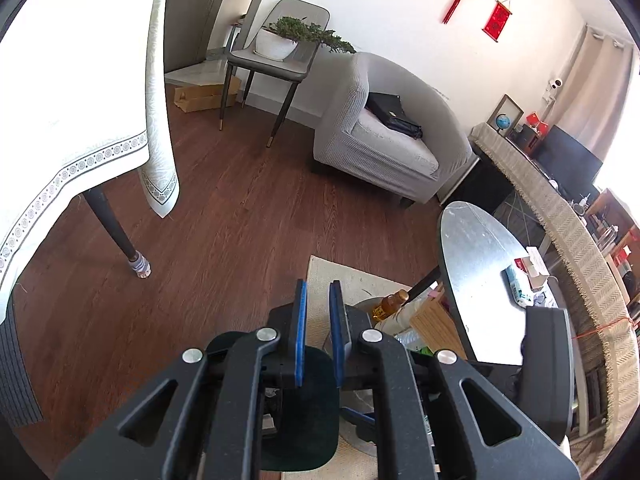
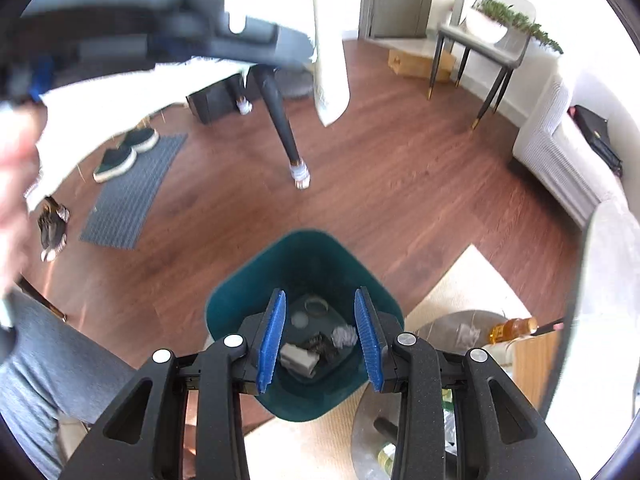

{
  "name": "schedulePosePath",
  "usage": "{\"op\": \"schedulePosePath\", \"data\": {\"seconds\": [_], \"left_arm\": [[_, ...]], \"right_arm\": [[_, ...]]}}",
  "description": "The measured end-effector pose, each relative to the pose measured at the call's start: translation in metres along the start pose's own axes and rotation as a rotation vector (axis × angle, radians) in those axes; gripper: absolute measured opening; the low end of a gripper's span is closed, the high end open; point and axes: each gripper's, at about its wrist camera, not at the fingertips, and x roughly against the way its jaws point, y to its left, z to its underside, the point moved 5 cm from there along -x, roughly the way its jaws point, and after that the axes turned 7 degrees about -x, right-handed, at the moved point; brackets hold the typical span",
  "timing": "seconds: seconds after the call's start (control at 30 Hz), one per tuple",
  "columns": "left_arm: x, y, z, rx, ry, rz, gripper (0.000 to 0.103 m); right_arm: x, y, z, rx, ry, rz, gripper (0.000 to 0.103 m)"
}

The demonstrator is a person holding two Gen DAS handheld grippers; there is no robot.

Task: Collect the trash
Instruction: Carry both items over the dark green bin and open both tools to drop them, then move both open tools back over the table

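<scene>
A teal trash bin stands on the wood floor, right below my right gripper. The right gripper is open and empty above the bin's mouth. Inside the bin lie a crumpled white paper ball, a grey box and round lids. My left gripper is nearly shut with a narrow gap and holds nothing; the bin shows dark beneath its fingers. An amber bottle lies on a low shelf to the right; it also shows in the right wrist view.
A round grey side table carries a tissue pack and small boxes. A cream rug lies under the bin. A table with a white cloth, a grey armchair, a chair with a plant, shoes and a mat surround the floor.
</scene>
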Motion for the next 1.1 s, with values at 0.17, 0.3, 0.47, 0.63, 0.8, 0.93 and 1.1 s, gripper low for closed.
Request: {"op": "schedulePosePath", "data": {"seconds": [0.17, 0.3, 0.47, 0.63, 0.8, 0.93, 1.1], "left_arm": [[0.005, -0.019, -0.007, -0.036, -0.028, -0.010, 0.012], [0.001, -0.037, -0.010, -0.064, -0.027, -0.007, 0.012], [-0.009, -0.067, -0.012, -0.099, -0.023, 0.010, 0.016], [-0.023, -0.099, -0.015, -0.119, -0.022, 0.030, 0.037], [-0.037, -0.139, -0.018, -0.147, -0.029, 0.056, 0.049], [-0.050, -0.180, -0.014, -0.214, -0.027, 0.085, 0.062], [-0.072, -0.227, -0.008, -0.272, -0.004, 0.123, 0.069]], "right_arm": [[0.041, -0.026, -0.010, -0.040, -0.097, 0.033, 0.034], [0.069, -0.054, -0.015, -0.103, -0.164, 0.044, 0.031], [0.094, -0.094, -0.011, -0.184, -0.219, 0.067, 0.031], [0.114, -0.133, 0.001, -0.268, -0.260, 0.093, 0.031], [0.130, -0.167, 0.022, -0.336, -0.283, 0.146, 0.032], [0.146, -0.192, 0.042, -0.375, -0.315, 0.193, 0.051], [0.168, -0.223, 0.062, -0.435, -0.357, 0.244, 0.067]]}}
